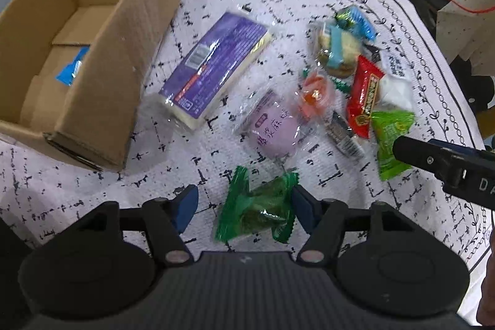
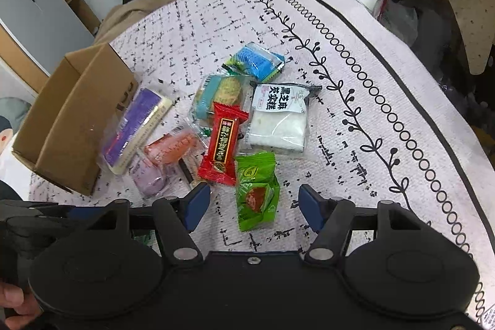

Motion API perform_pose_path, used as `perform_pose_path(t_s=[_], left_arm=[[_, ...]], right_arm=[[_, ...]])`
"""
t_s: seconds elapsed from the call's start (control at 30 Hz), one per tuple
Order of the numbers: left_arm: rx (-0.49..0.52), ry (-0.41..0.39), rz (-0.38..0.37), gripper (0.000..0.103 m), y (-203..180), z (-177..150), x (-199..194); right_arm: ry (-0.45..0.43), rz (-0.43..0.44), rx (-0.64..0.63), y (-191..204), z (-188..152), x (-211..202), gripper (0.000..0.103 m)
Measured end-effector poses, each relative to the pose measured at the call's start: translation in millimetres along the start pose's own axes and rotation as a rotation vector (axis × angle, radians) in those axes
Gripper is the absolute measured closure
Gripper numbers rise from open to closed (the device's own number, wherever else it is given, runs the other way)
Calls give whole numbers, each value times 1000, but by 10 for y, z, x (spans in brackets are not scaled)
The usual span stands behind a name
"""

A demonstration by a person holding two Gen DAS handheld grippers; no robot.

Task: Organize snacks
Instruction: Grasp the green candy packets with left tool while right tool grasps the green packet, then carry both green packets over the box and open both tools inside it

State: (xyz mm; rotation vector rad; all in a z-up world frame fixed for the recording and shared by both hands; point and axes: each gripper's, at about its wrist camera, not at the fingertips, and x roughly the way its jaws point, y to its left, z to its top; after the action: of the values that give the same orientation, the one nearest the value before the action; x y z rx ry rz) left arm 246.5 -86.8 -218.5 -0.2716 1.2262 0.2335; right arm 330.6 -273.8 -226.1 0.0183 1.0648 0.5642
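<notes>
On patterned cloth, left gripper [image 1: 244, 207] spread wide around dark green candy [image 1: 258, 207], not yet pinching. Right gripper [image 2: 255, 204] wide over light green packet [image 2: 255, 190]. Cardboard box [image 1: 102, 101] sits well left. Risk: slick wrapper slips on closing, or gripper bumps purple mochi [image 1: 273, 129] just beyond.

Showing even, soft indoor light with faint shadows beside the cardboard box [image 1: 92, 51]. Glaring off clear wrappers such as the purple packet [image 1: 216, 64]. Bending straight lines at the fisheye edges; blurring slightly, softening fine print.
</notes>
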Motion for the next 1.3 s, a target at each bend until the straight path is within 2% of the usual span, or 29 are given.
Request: perform_pose_path(t_s=[0.03, 0.1, 0.13, 0.17, 0.23, 0.27, 0.37, 0.93, 1.3], left_arm=[[-2, 9, -5, 47, 2, -3, 24], [-6, 27, -11, 65, 6, -5, 57], [-4, 29, 0, 66, 8, 3, 69], [-7, 28, 0, 72, 11, 5, 71], [-11, 27, -5, 76, 22, 10, 58], [-11, 27, -9, 77, 27, 14, 50], [-8, 14, -4, 78, 36, 19, 0], [-25, -135, 15, 79, 216, 66, -695], [-42, -247, 44, 79, 396, 119, -1250]], right_arm=[[5, -1, -3, 2, 4, 27, 43], [14, 1, -6, 4, 13, 78, 46], [23, 4, -7, 2, 14, 109, 51], [30, 7, -7, -1, 15, 131, 59], [49, 11, -3, -6, 16, 179, 72], [55, 15, -1, -8, 14, 188, 73], [50, 28, -14, 17, 8, 164, 78], [-114, 104, -29, 205, 53, -360, 80], [-211, 202, -20, 385, 115, -648, 80]])
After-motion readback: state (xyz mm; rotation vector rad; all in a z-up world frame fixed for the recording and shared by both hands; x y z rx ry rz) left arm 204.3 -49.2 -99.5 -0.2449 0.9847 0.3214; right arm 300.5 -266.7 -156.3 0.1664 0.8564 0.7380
